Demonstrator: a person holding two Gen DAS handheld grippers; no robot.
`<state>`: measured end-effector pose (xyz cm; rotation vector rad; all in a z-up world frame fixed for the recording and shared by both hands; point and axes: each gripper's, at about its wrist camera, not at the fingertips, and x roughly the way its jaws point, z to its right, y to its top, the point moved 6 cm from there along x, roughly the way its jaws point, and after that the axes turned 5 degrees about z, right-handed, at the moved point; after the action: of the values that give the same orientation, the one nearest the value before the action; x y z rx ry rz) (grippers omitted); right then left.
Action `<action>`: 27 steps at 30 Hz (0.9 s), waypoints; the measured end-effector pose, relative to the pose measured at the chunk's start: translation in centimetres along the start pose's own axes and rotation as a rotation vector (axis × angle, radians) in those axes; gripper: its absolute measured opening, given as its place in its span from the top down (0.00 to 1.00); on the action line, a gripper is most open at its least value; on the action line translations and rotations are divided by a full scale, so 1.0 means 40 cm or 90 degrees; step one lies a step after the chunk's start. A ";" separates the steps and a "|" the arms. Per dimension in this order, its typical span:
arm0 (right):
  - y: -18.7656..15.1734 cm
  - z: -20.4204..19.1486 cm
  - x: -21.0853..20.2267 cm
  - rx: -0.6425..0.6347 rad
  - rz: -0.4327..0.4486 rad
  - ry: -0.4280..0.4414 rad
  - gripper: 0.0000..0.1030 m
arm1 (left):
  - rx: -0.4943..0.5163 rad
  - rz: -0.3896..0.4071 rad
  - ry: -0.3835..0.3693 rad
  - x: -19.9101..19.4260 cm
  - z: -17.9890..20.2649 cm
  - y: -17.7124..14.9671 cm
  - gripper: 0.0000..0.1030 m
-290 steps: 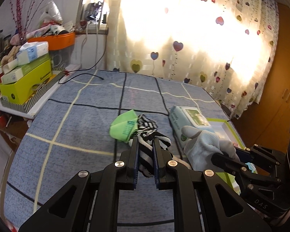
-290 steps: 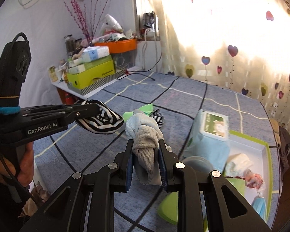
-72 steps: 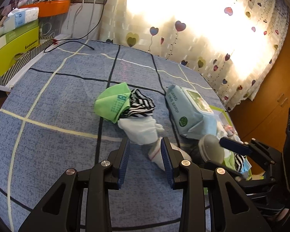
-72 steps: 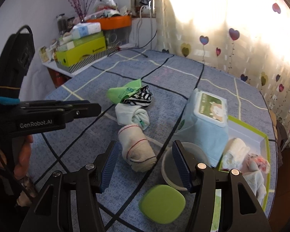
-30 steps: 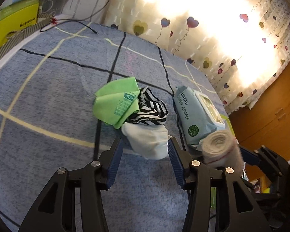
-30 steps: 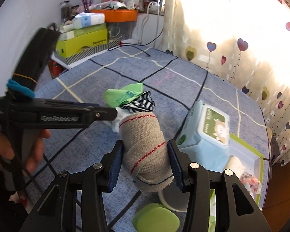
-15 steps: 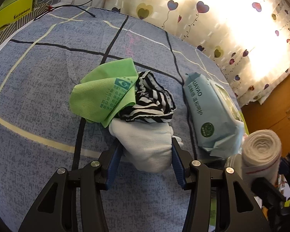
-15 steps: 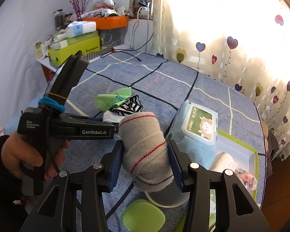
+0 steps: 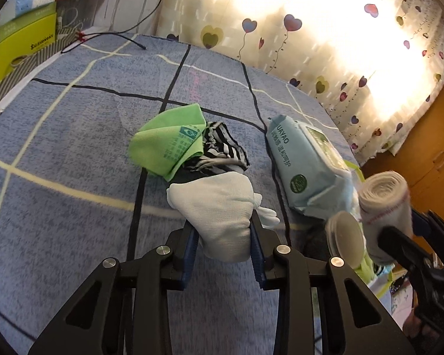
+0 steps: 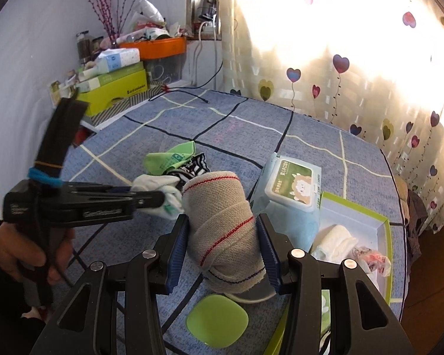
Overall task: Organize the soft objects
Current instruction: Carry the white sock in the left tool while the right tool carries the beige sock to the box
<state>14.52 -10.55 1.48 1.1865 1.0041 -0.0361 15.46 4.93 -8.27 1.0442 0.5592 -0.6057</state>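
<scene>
On the bed in front of me, a folded cloth lies farthest back, with a striped sock touching its right side. Just before them sits the rolled sock, between the fingers of my left gripper. To the right of these, apart from them, lies a pack of wipes, and right of the pack, a tray with small bundles in it. My right gripper carries a rolled bandage above a small bowl, with a lid lying just before it. Boxes stand stacked beyond the bed's far left corner.
</scene>
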 end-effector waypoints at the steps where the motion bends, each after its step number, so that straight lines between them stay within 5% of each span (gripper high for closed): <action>1: -0.003 0.002 -0.004 0.004 0.002 0.000 0.56 | 0.002 0.003 0.000 -0.009 0.000 0.000 0.68; 15: -0.010 0.035 -0.084 0.047 0.044 -0.009 0.56 | 0.045 0.066 -0.019 -0.136 0.081 0.011 0.68; 27: -0.025 0.087 -0.121 0.076 0.062 -0.024 0.56 | 0.097 0.074 -0.042 -0.148 0.185 0.023 0.68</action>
<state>13.34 -15.92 4.02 1.3381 0.9209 -0.0424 12.92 -0.30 -0.74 1.1879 0.3959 -0.5852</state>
